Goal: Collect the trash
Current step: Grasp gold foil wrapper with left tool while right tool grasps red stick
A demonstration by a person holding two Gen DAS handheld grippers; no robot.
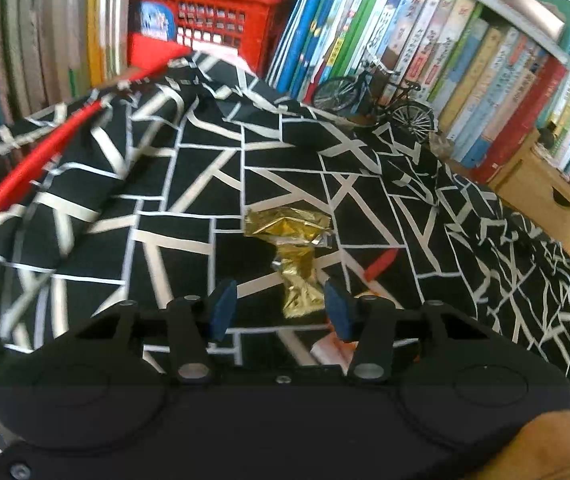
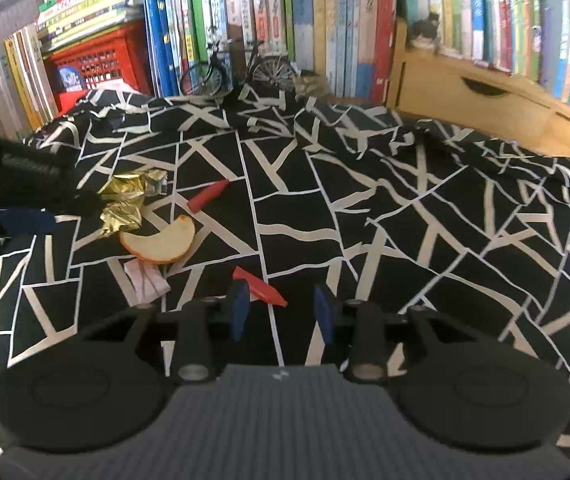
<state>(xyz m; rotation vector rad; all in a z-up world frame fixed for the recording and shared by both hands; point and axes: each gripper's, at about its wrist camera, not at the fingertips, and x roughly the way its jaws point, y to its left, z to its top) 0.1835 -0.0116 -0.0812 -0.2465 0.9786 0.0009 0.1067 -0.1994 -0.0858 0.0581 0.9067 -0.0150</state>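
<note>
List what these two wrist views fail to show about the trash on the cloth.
- Left wrist view: the pale scrap and apple slice are mostly hidden behind the left gripper.
- Right wrist view: part of the gold wrapper is covered by the left gripper's body.
- Right wrist view: whether the right gripper touches the red piece is unclear.

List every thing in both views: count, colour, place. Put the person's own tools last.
Cloth: one, black with white lines, covering the table.
Foil wrapper: one, gold, crumpled, mid-cloth, between the left tool's pads.
Apple slice: one, pale with reddish skin, beside the wrapper.
Paper scrap: one, white-pink, just under the slice.
Red pieces: two, one at the right tool's tips, the other farther back.
Model bicycle: one, black, back edge of cloth.
Crate: one, red, back left.
Books: many, mixed colours, along the back.
Wooden drawer box: one, tan, right.
Left tool: black, blue pads, not gripping.
Right tool: same, empty.
</note>
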